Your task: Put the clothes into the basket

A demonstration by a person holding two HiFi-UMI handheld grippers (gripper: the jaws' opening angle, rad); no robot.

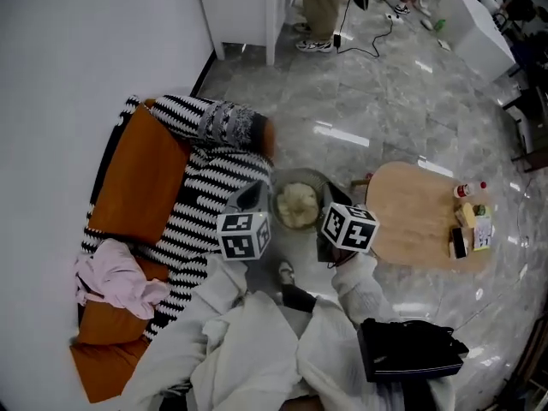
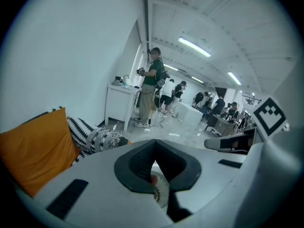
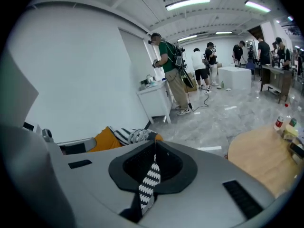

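**Striped cloth gripped, not yet in the basket**

The right gripper (image 3: 153, 167) is closed on the striped cloth (image 3: 149, 184). The left gripper (image 2: 154, 172) is closed too, apparently on another fold. The cloth still trails off the sofa (image 1: 141, 174) beside the basket (image 1: 301, 172). A pink garment (image 1: 116, 281) remains.

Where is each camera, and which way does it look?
Head view: on the person's head, looking steeply down at the sofa, basket and table; the left gripper, right gripper and white sleeves show.
Left gripper view: on the left gripper, looking along its jaws, shut on striped cloth, across the room.
Right gripper view: on the right gripper, looking along its jaws, shut on zigzag cloth.
Shared: both gripper views show the white cabinet.
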